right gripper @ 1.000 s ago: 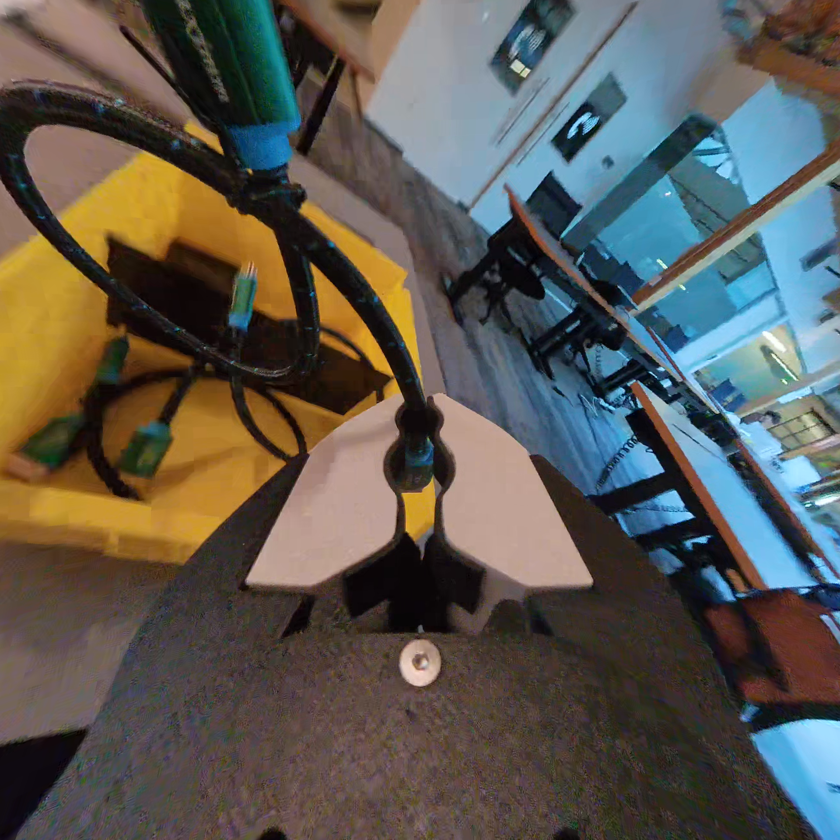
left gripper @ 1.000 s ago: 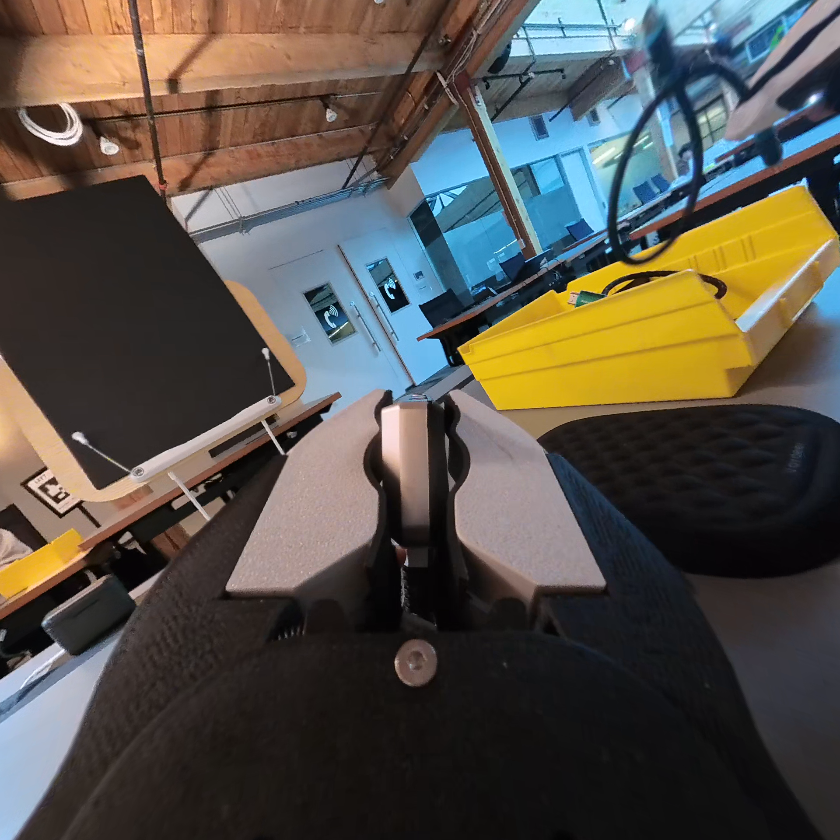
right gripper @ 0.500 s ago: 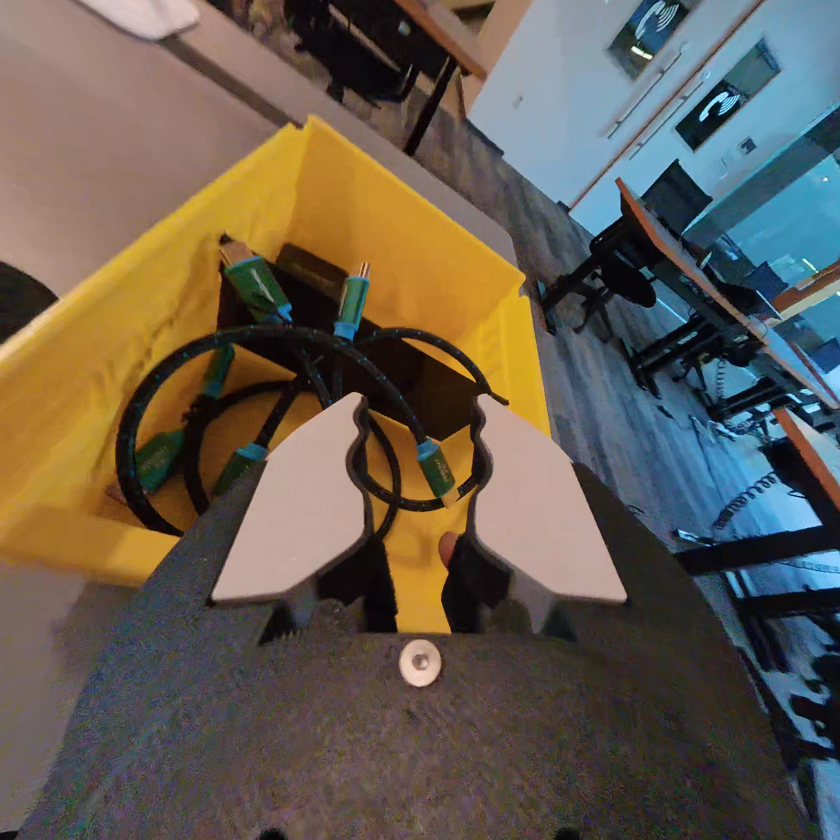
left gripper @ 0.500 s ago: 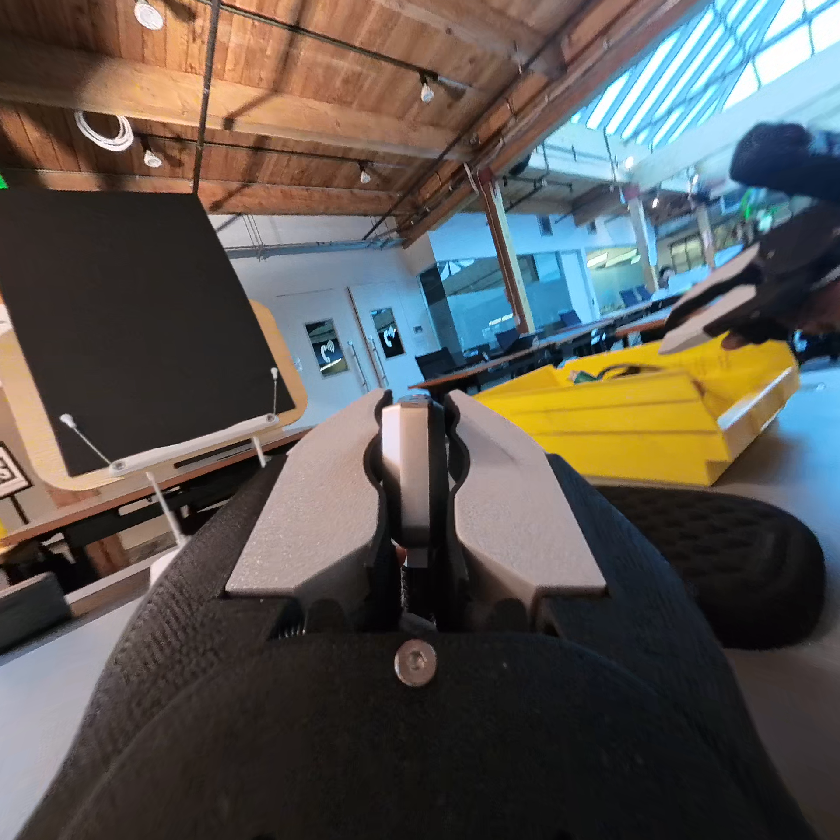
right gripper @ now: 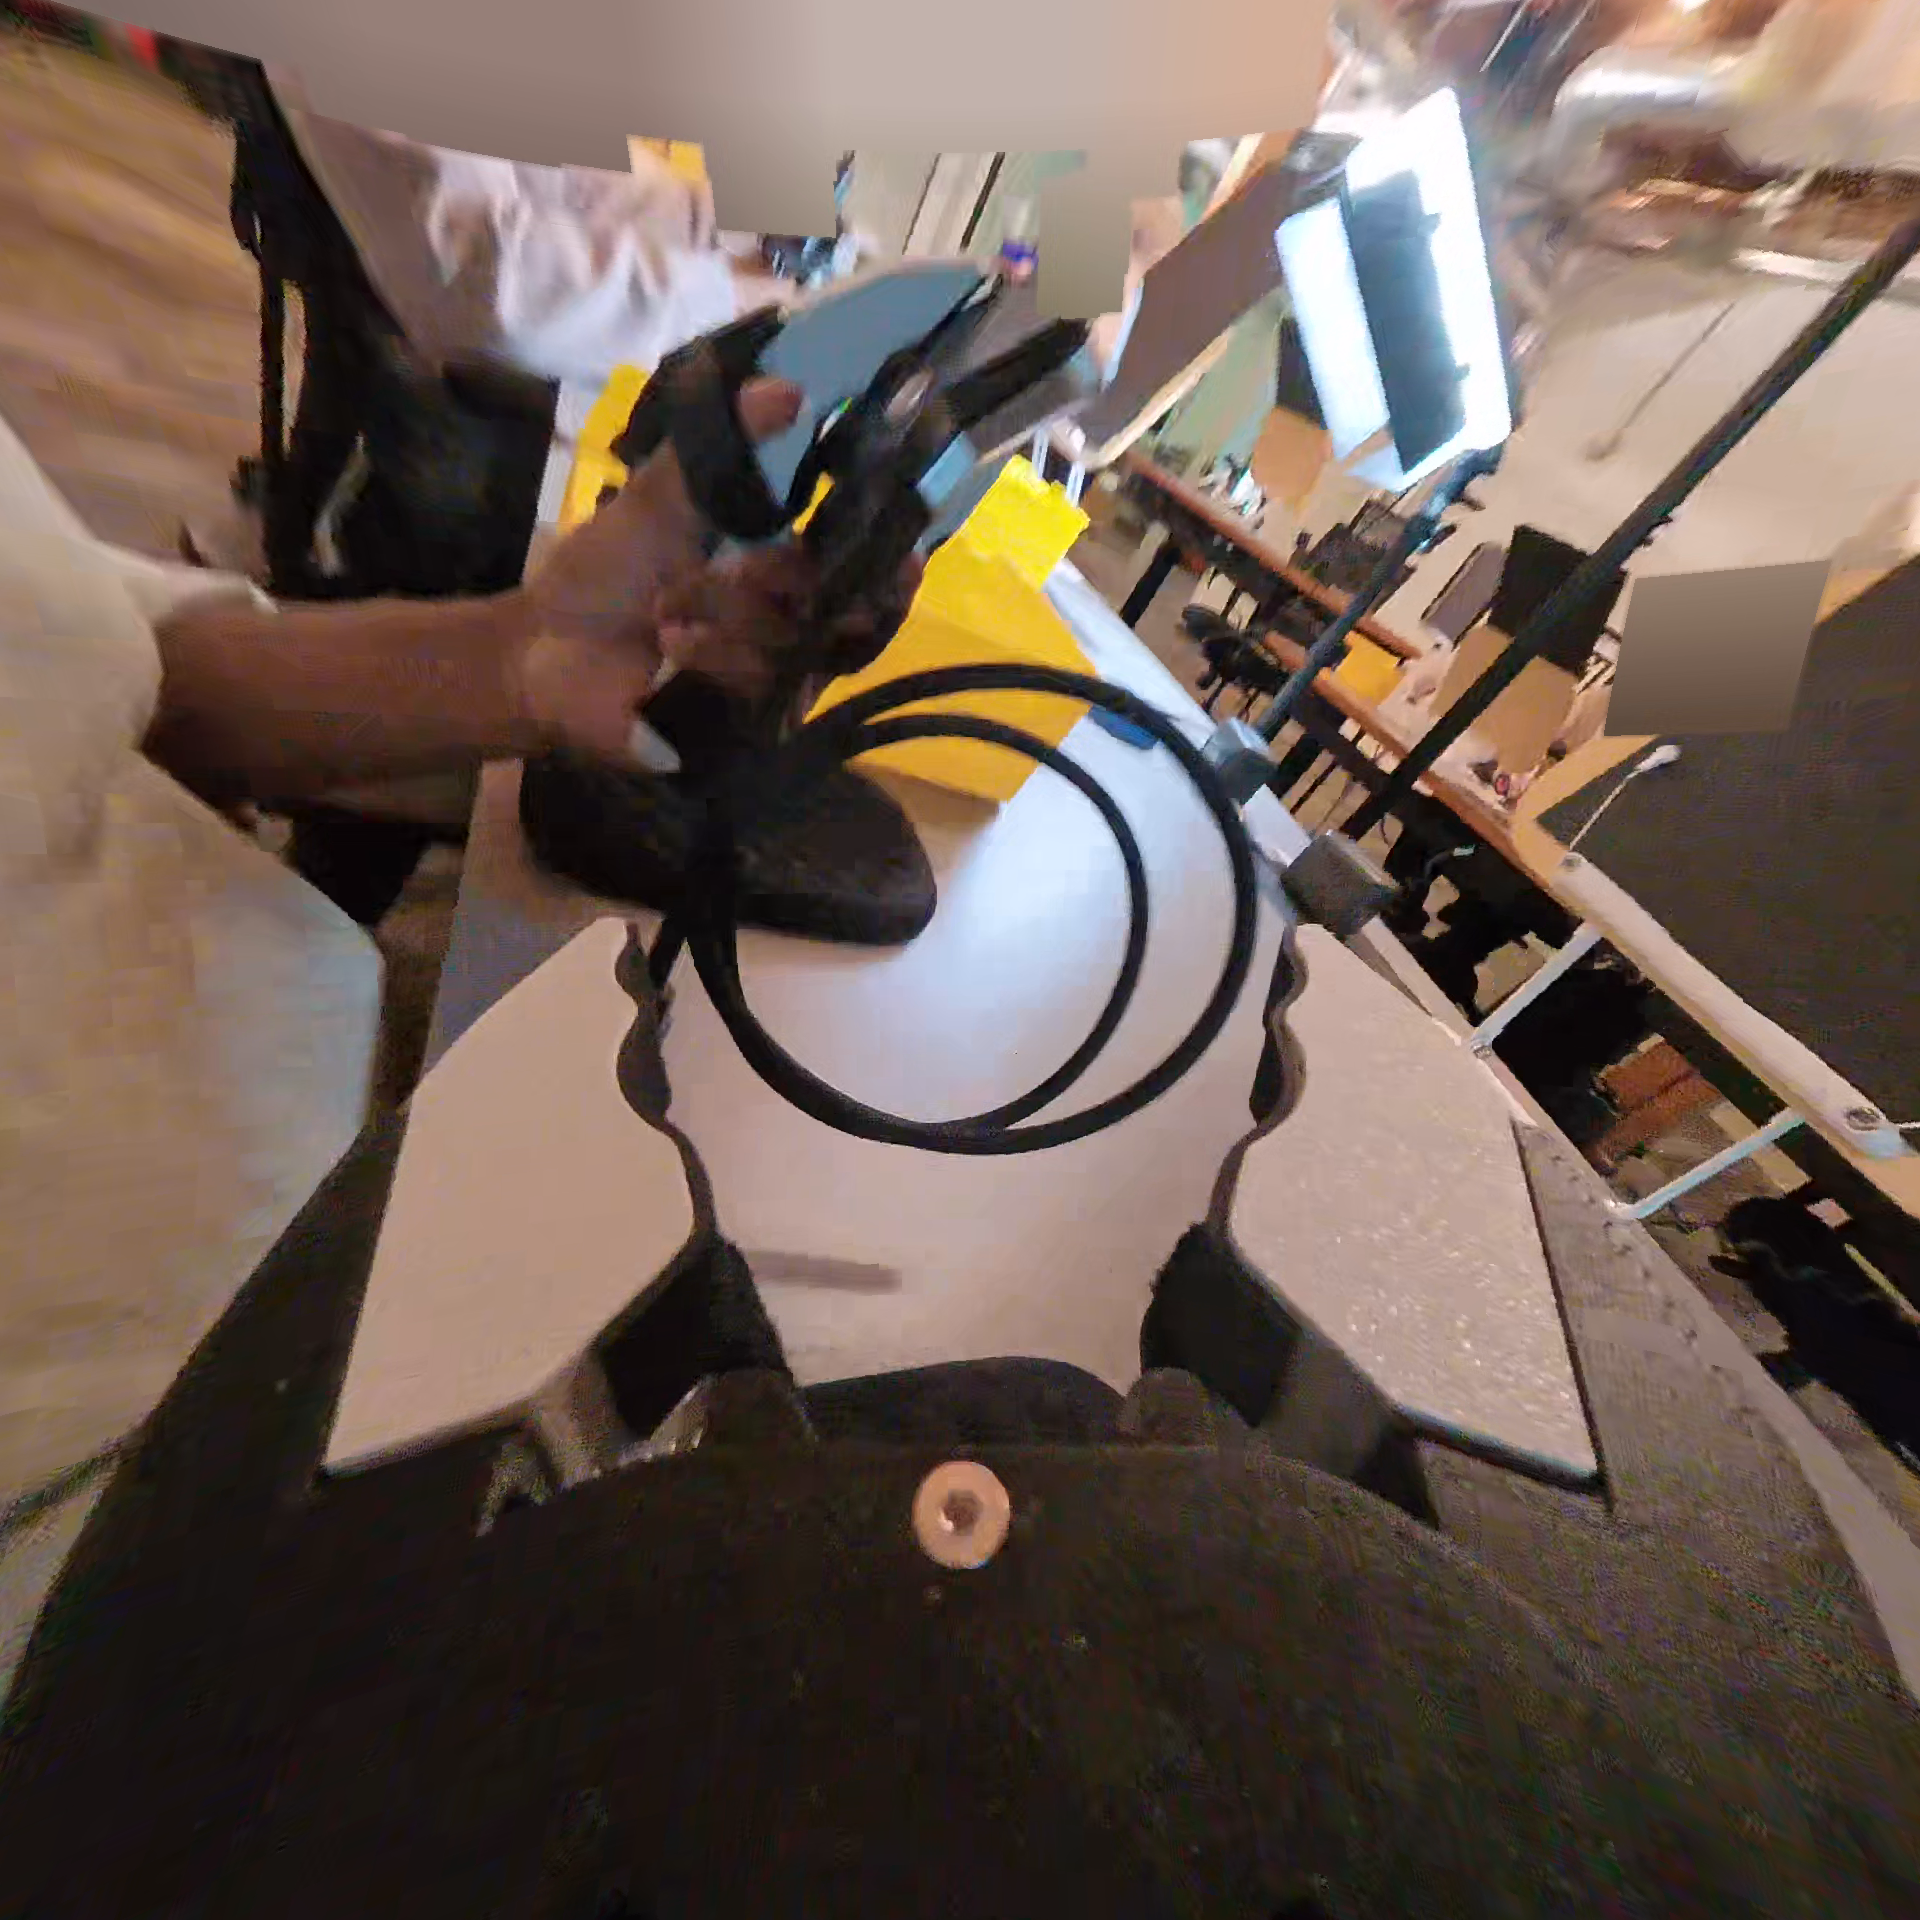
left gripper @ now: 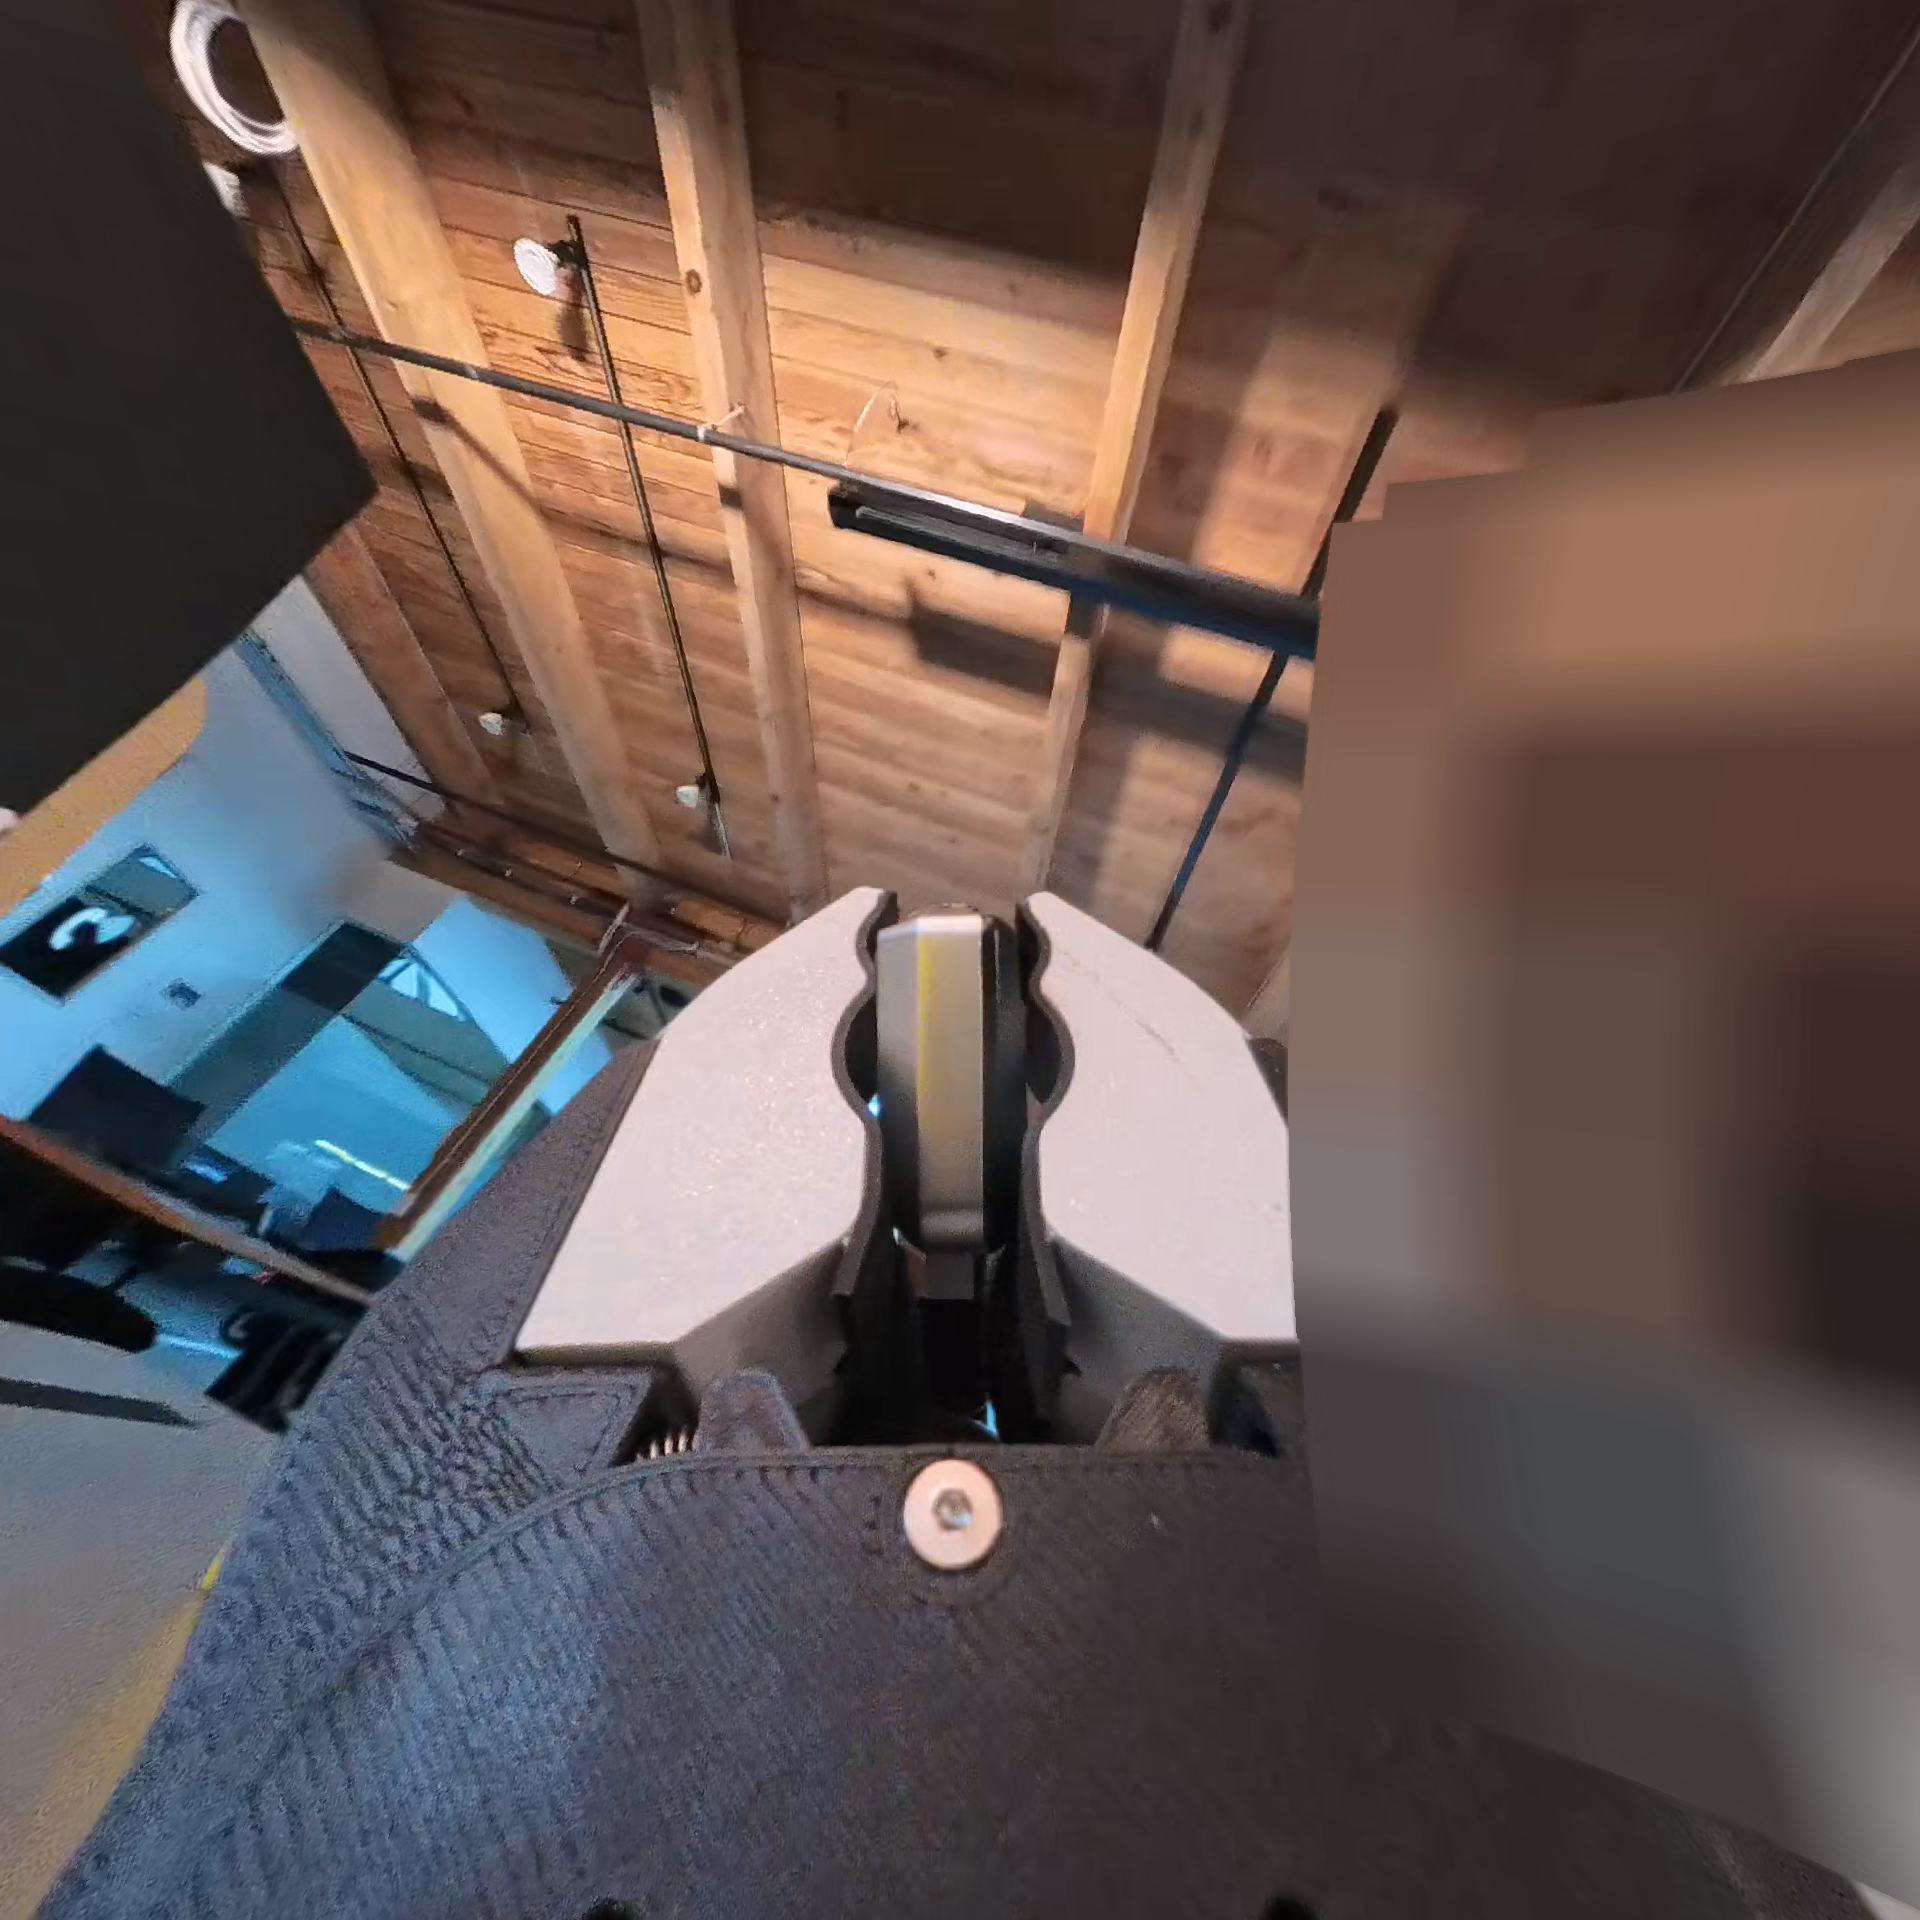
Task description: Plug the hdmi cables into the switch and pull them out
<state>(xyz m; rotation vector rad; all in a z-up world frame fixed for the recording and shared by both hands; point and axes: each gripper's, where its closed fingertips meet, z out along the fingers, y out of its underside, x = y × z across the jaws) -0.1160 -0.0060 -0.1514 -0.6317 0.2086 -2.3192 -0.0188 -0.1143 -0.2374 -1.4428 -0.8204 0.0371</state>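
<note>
Left wrist view: my left tool point(left gripper: 940, 935) is clamped on the switch point(left gripper: 930, 1081), a slim silver-grey slab with a dark face on its right side. It stands edge-on between the fingers, its long axis running along them from 6 to 12 o'clock and pointing up at the wooden ceiling point(left gripper: 935, 312).

In the right wrist view my right tool point(right gripper: 961, 966) is spread wide and holds nothing. A black braided hdmi cable point(right gripper: 1143, 935) hangs in two loops just beyond it, over the pale worktop point(right gripper: 987, 1195), with a blue collar at about 1 o'clock. Its upper run rises toward 11 o'clock, where my hand point(right gripper: 644, 644) grips the other tool. A yellow bin point(right gripper: 987, 623) and a black pad point(right gripper: 831, 873) sit behind.
</note>
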